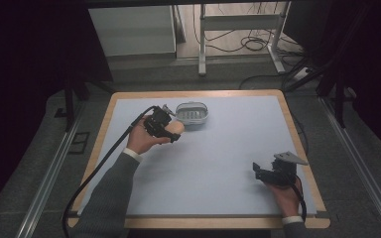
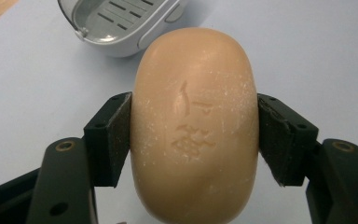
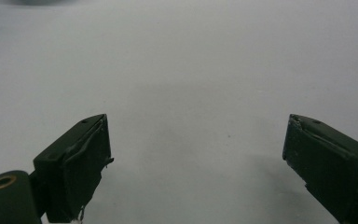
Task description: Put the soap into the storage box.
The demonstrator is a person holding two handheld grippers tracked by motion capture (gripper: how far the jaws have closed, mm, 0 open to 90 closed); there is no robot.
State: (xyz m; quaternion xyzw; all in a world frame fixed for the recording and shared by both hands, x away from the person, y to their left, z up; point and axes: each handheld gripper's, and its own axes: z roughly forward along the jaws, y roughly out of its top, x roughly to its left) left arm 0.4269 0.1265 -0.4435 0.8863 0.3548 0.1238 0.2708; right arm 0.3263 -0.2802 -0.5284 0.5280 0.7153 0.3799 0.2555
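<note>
Soap (image 2: pixel 195 123) across left gripper (image 2: pixel 195 140) jaws — long axis toward soap dish (image 2: pixel 116 23); right gripper (image 3: pixel 196 158) jaws wide.

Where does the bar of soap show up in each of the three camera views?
High view: the soap bar is left of centre, clamped in the left gripper, just in front of the soap dish.
Left gripper view: the soap bar stands in the middle, pinched between the two jaws.
Right gripper view: open jaws over bare table, without the soap.
Shared landmark: the soap dish, top left in the left gripper view.
</note>
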